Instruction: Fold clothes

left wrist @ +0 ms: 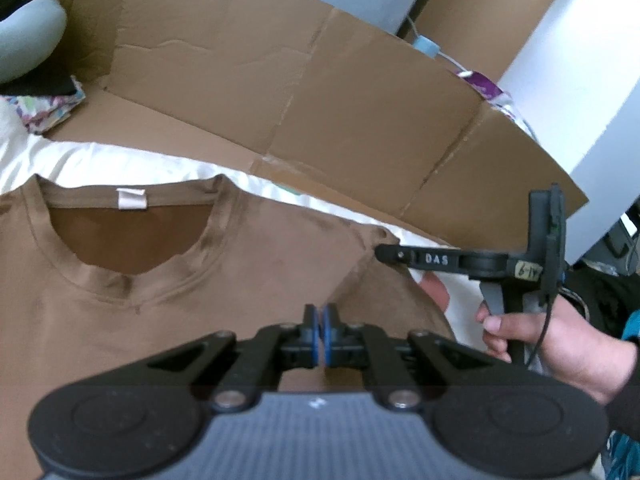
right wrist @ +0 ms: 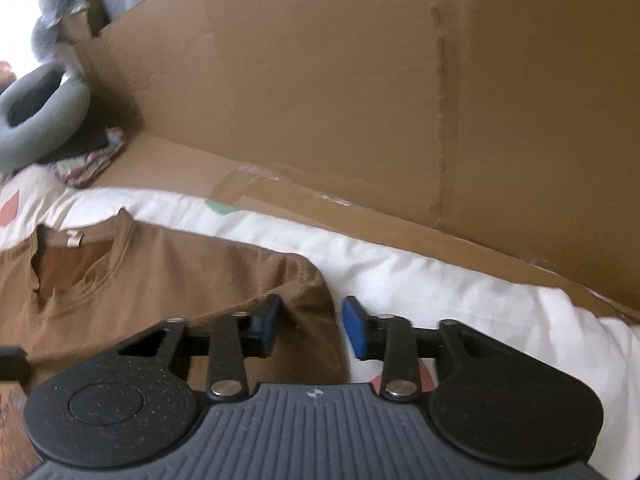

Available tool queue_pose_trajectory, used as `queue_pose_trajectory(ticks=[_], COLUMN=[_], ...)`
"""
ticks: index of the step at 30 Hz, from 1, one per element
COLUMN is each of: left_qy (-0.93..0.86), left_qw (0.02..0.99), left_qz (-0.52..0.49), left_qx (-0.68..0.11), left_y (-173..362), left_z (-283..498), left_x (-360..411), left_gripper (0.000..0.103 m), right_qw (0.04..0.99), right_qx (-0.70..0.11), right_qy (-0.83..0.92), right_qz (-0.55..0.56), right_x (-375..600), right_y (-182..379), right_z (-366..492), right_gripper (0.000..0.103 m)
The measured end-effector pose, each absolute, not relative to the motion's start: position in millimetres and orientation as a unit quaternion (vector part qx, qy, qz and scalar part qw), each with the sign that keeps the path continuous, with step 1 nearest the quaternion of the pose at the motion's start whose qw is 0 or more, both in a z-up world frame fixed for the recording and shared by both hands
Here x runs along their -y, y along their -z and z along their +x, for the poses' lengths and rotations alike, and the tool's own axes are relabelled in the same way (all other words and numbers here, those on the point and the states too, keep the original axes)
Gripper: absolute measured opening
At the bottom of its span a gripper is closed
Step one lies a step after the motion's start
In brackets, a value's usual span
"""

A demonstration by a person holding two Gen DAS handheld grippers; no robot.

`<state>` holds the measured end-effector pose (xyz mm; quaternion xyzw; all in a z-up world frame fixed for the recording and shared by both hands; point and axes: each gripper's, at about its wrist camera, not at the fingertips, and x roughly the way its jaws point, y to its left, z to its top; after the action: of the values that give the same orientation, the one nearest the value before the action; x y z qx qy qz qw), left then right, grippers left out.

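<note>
Left claw [left wrist: 321,334] is clenched tight over the brown shirt [left wrist: 200,280], though I can't tell if any cloth is actually pinched between the pads. Right claw [right wrist: 308,328] is hanging released, jaws straddling the shirt's folded edge near the shoulder, probably lining up for a pinch so that side can get flipped over. Shirt is lying flat, collar up, on a white bed sheet [right wrist: 420,272], which is giving it a smooth base for folding. A big cardboard box [left wrist: 320,100] is lying flattened behind the bed, so nothing is sitting in it.
</note>
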<state>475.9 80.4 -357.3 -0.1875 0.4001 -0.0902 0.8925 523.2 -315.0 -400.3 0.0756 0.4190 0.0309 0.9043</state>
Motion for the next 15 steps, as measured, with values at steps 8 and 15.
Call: queue_pose_trajectory(ticks=[8, 15], left_qy=[0.085, 0.076], left_qw=[0.894, 0.892], left_qz=[-0.187, -0.178], left_qx=[-0.398, -0.408], left_y=[359.1, 371.3], left_z=[483.6, 495.9], left_x=[-85.8, -82.7], left_gripper=[0.001, 0.001], right_qw=[0.905, 0.898], right_qx=[-0.424, -0.439], right_qy=[-0.038, -0.021], right_qz=[-0.003, -0.017], right_x=[301.7, 310.1], right_y=[391.8, 398.0], right_z=[528.7, 536.6], right_gripper=[0.008, 0.011])
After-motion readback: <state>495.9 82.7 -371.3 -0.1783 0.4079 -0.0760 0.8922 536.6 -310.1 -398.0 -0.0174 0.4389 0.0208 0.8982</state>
